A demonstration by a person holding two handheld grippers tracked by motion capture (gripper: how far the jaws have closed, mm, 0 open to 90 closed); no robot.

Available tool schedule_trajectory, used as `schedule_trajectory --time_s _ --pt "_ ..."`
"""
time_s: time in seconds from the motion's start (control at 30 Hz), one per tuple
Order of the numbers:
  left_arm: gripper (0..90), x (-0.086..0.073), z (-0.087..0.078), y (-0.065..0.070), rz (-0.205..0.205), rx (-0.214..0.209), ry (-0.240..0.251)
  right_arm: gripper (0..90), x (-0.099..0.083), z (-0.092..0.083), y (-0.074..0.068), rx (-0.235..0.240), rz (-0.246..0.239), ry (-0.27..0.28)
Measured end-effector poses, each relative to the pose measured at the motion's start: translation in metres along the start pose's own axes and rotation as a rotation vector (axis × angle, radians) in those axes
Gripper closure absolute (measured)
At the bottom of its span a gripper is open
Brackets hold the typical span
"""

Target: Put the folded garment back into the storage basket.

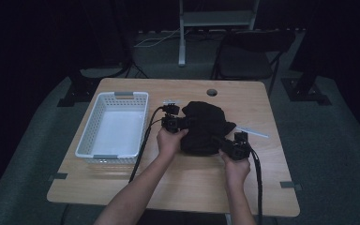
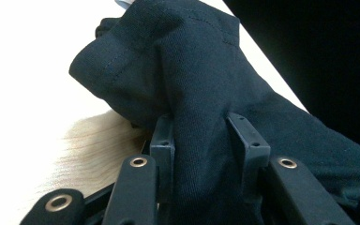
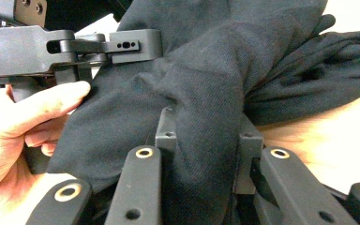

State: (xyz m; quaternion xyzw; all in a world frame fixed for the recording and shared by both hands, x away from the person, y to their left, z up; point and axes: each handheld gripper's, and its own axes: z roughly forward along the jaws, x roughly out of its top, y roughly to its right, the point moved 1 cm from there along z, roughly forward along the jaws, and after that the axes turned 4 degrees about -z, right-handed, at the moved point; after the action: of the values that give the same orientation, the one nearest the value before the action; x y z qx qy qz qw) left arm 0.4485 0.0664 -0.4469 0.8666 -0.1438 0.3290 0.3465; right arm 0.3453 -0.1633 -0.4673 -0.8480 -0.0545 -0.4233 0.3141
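Pinching black cloth (image 1: 205, 126) — left tool (image 2: 201, 140), right tool (image 3: 204, 136)

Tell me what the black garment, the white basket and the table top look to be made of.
Black garment: woven cloth, likely cotton, matte; fine weave and a stitched seam show, and it folds softly.
White basket: probably moulded plastic, smooth; slotted walls.
Table top: wood or wood-look laminate, light, satin; faint grain lines show.
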Motion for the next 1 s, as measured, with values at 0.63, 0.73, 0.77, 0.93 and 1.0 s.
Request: schedule_trajectory --time_s 0.63,0.73,0.77,0.93,1.0 --pt "67.3 0.019 -0.034 0.015 0.025 -0.016 0.04 70.9 0.024 -0.018 -0.029 0.023 -0.074 0.061" --pt "67.4 0.021 -0.041 0.015 0.018 -0.021 0.047 71.0 0.027 -0.019 -0.034 0.032 -0.084 0.067" --pt "67.4 0.022 -0.043 0.016 0.019 -0.023 0.048 70.9 0.029 -0.02 -0.036 0.031 -0.094 0.068" --pt "67.4 0.025 -0.051 0.017 0.008 -0.04 0.058 71.0 0.032 -0.023 -0.042 0.041 -0.112 0.074" --pt "67.5 0.028 -0.055 0.019 0.022 -0.034 0.055 71.0 0.034 -0.024 -0.045 0.041 -0.111 0.079"
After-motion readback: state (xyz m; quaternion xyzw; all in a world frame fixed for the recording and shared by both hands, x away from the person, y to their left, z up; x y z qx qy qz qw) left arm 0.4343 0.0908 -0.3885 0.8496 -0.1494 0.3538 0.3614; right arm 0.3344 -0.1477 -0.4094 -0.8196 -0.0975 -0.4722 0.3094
